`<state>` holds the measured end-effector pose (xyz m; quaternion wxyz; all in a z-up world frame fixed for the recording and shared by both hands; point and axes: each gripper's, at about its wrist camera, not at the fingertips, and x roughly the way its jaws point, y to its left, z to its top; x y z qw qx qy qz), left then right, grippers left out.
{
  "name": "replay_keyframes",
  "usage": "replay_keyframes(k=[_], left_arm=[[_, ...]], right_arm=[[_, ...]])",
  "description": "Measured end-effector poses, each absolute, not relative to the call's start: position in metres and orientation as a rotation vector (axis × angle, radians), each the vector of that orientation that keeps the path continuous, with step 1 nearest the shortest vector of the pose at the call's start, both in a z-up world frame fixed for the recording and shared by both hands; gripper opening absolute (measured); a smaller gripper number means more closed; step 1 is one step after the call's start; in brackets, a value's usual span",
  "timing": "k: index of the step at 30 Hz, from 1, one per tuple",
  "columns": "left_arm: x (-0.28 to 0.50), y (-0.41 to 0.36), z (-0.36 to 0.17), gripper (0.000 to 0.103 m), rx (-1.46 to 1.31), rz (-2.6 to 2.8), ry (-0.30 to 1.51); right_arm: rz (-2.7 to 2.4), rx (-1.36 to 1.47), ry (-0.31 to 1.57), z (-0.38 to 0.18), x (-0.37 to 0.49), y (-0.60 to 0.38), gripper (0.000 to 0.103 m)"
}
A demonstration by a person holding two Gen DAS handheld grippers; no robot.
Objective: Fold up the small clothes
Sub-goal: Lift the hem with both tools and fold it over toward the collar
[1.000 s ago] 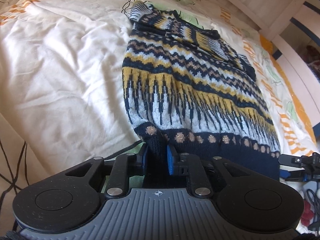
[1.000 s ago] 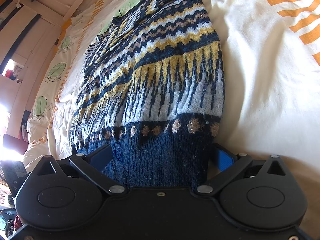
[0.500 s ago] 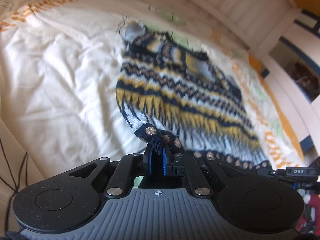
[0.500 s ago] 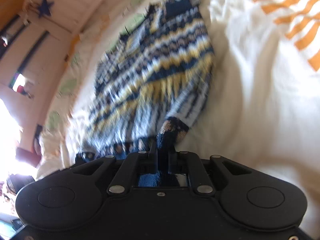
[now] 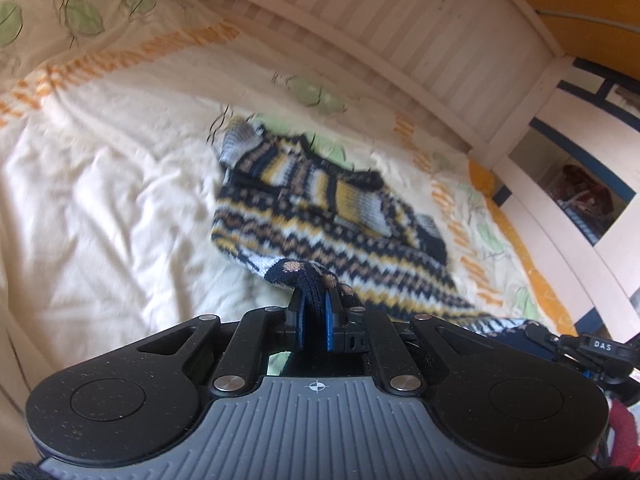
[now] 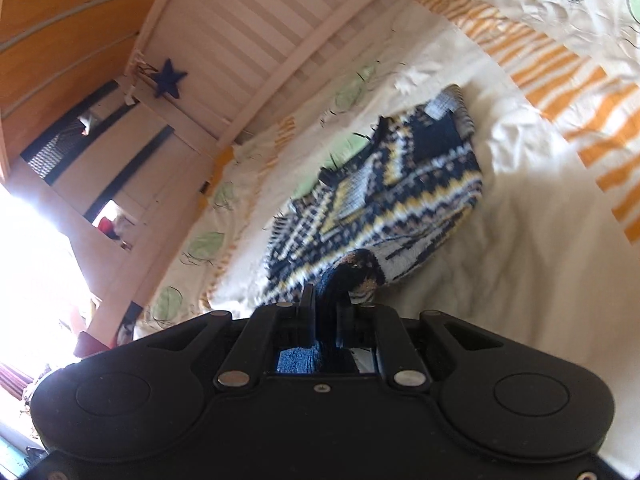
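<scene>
1. Fingers (image 5: 329, 322) of the left gripper (image 5: 314, 320) are clenching the navy ribbed hem of the navy, yellow and white patterned knitted sweater (image 5: 320, 216), one bottom corner bunching between the blue pads.
2. Fingers (image 6: 307, 312) of the right gripper (image 6: 325, 316) are pinching the other hem corner, dark knit filling the gap.
3. Beyond both grips, the sweater is lying on the cream quilted bed cover (image 5: 100, 184), its lower part lifting off it and its collar end resting flat.
4. Being soft, limp and fairly thick, the knit is likely sagging between grips; holding the sturdy ribbed hem at both corners seems the best way to carry the fold evenly.
</scene>
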<state>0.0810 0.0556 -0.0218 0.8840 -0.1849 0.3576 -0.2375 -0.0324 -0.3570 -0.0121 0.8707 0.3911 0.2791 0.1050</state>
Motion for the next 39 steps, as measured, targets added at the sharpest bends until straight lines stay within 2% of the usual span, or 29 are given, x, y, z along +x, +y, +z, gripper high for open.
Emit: replay_keyframes(k=[20,32,39], left_arm=[[0.202,0.015,0.026,0.009,-0.327,-0.54,0.597],[0.303,-0.007,-0.019,0.009,-0.352,-0.498,0.674],[0.334,-0.014,-0.054,0.009,-0.364,-0.471,0.764]], right_arm=[[0.227,0.749,0.505,0.018,0.091,-0.395,0.018],[0.189,0.761,0.554,-0.032,0.19,-0.419,0.018],[0.167,0.754,0.606,-0.065,0.208,-0.422,0.019]])
